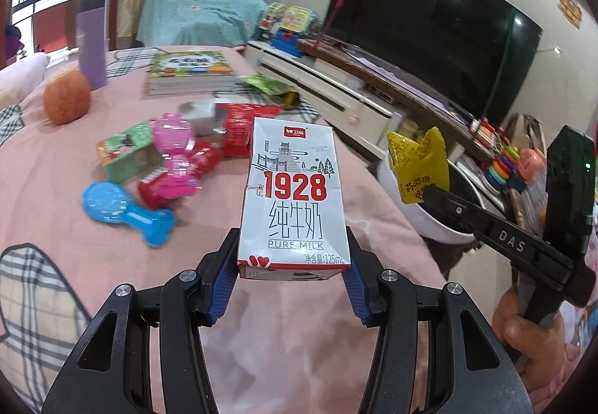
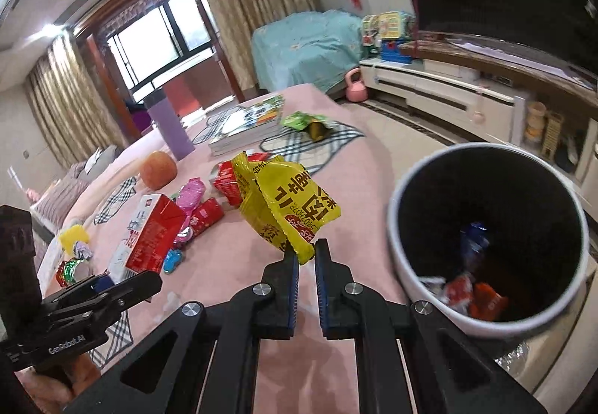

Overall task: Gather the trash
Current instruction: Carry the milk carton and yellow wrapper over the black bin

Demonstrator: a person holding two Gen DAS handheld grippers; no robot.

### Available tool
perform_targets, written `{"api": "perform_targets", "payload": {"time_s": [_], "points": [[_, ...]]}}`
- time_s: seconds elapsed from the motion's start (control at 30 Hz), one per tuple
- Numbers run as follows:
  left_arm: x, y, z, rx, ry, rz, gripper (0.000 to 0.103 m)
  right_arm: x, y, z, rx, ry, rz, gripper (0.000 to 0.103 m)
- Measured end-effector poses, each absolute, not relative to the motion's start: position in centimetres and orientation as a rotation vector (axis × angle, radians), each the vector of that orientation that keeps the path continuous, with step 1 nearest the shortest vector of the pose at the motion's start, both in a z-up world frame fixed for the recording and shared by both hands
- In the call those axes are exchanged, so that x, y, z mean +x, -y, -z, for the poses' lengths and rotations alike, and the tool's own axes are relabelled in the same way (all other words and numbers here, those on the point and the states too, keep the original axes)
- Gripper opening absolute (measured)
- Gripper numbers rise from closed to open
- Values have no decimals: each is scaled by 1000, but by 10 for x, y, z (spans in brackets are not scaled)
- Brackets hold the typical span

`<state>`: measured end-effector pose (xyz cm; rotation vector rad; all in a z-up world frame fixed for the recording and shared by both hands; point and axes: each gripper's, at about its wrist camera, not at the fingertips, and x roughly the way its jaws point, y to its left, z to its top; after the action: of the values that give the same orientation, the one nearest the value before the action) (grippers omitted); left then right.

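Left gripper [image 1: 293,270]: squeezes milk carton [image 1: 293,197] low down; light, dents easily
Right gripper [image 2: 307,257]: pinches crinkly yellow snack wrapper [image 2: 287,208] beside trash bin [image 2: 396,227]; floppy

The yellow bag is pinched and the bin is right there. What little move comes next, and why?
Probably swing the right tool a bit to the right, over the bin, then let go. It pinches the yellow bag above the pink tablecloth, not yet over the opening. The left tool holds a milk carton that can follow.
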<state>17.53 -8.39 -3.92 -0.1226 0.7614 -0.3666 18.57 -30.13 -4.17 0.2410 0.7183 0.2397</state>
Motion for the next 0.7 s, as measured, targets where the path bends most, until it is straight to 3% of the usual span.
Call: {"api": "perform_targets", "payload": {"time_s": [0.7], "points": [[174,171,33,-4,-771,507,50,143,381,40,334,-681,-75,8]]}}
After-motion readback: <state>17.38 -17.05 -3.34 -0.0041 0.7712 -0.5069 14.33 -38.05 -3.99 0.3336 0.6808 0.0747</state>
